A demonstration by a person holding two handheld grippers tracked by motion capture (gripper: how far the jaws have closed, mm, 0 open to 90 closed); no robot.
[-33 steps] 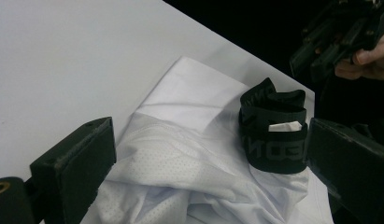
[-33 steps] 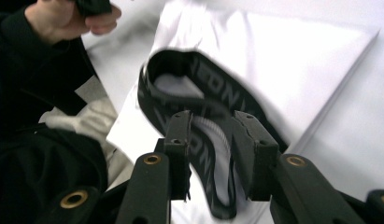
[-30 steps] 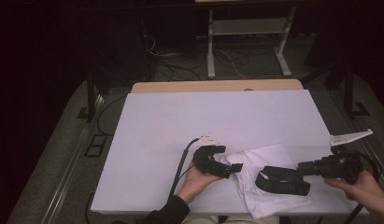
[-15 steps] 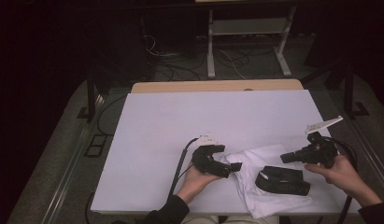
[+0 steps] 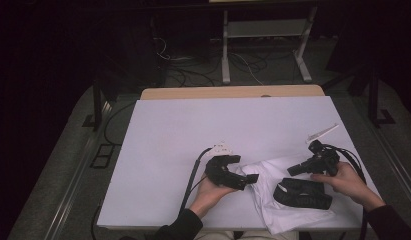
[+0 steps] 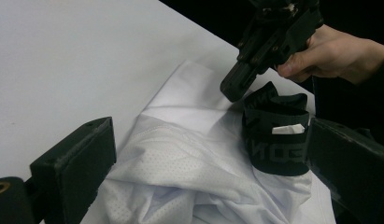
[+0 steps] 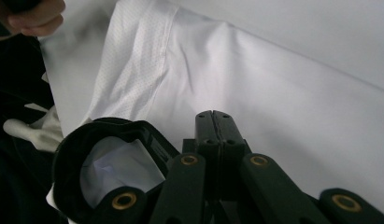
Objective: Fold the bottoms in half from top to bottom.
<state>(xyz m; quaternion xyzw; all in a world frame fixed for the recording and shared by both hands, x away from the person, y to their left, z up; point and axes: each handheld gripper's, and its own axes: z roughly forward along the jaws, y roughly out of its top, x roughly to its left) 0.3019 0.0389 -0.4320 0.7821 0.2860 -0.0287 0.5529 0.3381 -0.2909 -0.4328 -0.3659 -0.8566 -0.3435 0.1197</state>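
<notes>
White tabletop [image 5: 193, 130] fills the space before me, dark floor beyond. Nearest me lies the white garment [image 5: 273, 210], crumpled at the table's near edge, its black waistband [image 5: 303, 194] standing up in a loop on top. My left gripper [image 5: 253, 178] rests at its left edge, jaws spread and holding nothing. My right gripper [image 5: 292, 171] hovers just beyond the waistband, jaws pressed together, empty. I judge the folding barely begun: cloth bunched, nothing squared.

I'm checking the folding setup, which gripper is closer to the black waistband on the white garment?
Right. The right gripper sits just above the black waistband, jaws shut; the left gripper lies open at the white garment's left edge.
</notes>
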